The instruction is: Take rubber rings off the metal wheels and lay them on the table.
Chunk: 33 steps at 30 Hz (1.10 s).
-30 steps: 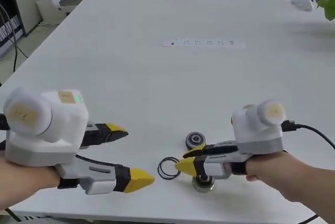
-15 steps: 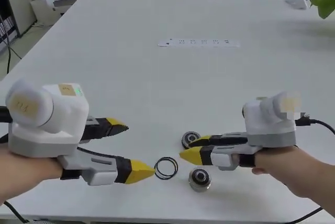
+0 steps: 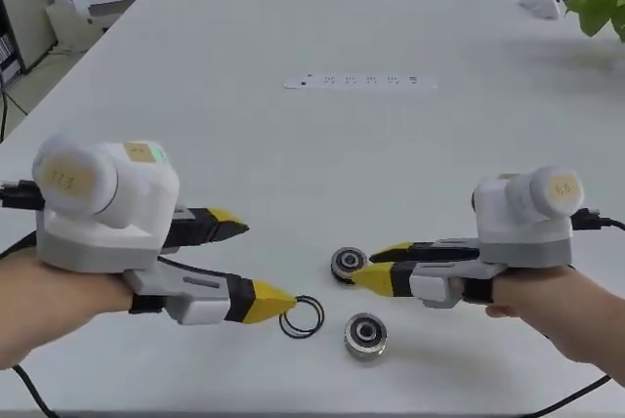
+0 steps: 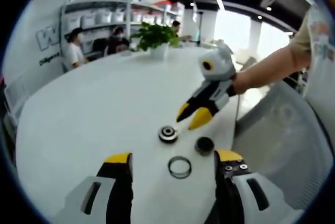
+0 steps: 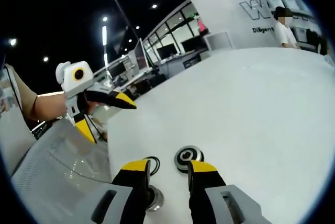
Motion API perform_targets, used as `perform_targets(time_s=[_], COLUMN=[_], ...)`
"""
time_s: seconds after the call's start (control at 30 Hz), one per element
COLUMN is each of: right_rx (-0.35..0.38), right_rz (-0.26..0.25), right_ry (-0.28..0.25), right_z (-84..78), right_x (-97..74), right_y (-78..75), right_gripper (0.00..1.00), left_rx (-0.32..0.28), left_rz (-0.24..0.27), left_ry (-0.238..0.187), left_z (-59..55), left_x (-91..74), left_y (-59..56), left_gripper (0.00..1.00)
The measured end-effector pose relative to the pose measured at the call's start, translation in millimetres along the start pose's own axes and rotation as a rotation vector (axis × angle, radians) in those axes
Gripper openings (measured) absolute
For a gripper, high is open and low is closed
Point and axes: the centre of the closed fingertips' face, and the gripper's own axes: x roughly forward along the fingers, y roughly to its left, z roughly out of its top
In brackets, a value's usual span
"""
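Though seemingly loose, rings (image 3: 302,317) beside wheels (image 3: 365,333)

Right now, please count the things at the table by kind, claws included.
Metal wheels: 2
Loose rubber rings: 1, perhaps 2 overlapping
Power strip: 1
Claws, left claw and right claw: 2
Total: 6, or 7 if the rings are two

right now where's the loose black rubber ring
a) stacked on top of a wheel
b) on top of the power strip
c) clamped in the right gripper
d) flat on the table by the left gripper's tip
d: the rubber ring lies flat on the table, just past the lower tip of the open left gripper, which is not closed on it.
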Motion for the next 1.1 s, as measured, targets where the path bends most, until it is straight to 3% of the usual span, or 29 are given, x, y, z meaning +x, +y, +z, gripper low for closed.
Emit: perform_targets(time_s=[0.23,0.63,0.9,1.1], right_rx=[-0.027,-0.071,-0.091,-0.102], right_rz=[-0.027,-0.059,-0.068,-0.075], right_ry=[0.012,0.052,0.059,0.062], right_z=[0.5,-12.4,-16.9,-18.8], right_x=[-2.0,-2.0,0.6,2.1], right_y=[-6.9,-16.4,-21.9,-24.7], right_gripper=[0.26,0.26,0.26,0.27], left_rx=[0.004,0.031,0.049,0.056], left_rz=[-0.009,-0.033,-0.047,-0.058], left_ry=[-0.002,0.030,0.069,0.076], left_z=[6.1,3.8,-3.9,-2.5], left_x=[9.4,30.4,48.2,61.8], left_y=[6.1,8.6,10.5,10.6], left_gripper=[0.61,0.56,0.54,0.52])
